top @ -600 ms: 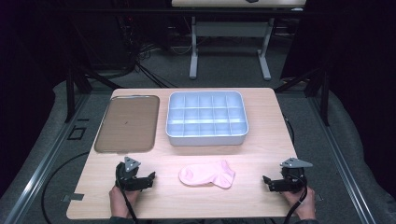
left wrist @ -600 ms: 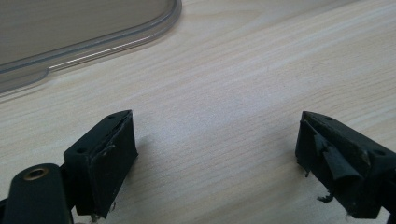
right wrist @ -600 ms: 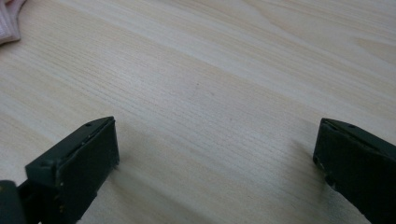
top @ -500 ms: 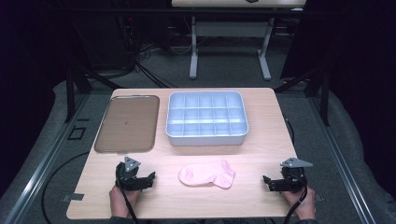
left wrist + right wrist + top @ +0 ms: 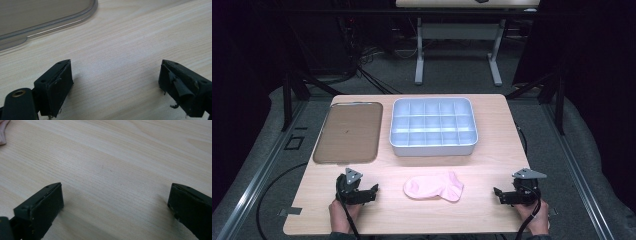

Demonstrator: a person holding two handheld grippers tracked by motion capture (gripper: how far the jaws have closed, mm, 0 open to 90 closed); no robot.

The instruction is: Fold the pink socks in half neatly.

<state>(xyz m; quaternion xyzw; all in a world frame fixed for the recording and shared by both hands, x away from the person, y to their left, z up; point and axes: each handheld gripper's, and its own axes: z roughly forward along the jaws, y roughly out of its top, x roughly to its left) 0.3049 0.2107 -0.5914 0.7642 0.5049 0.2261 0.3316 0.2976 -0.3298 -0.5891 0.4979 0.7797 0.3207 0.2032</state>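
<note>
While both grippers rest low on the table (image 5: 492, 210) with nothing between their jaws, the pink sock (image 5: 434, 187) lies flat on the bare wood between them, apart from both. It sits just ahead of the left gripper (image 5: 373, 190), whose jaws point toward it, and well off to the inner side of the right gripper (image 5: 497, 193), which also faces it. That midway spot looks deliberate: either tool can reach the sock with a short slide.

The left gripper's jaws stand wide apart in its own view, with only wood grain between the worn pads (image 5: 61, 80). The right gripper's jaws are spread just as wide, again over bare table; a pink edge of the sock (image 5: 3, 131) peeks in at the far upper corner of its view, beyond the left-hand jaw. Each tool is held by a hand from behind, near the table's front edge, which reads as a ready stance.

Farther out, past the sock, stands the grey divided bin (image 5: 433, 127), its cells empty as far as I can see, a likely place for the sock to go. Beyond the left gripper lies the brown tray (image 5: 348, 132), flat and clear-rimmed, its corner (image 5: 45, 15) showing ahead of those jaws.
</note>
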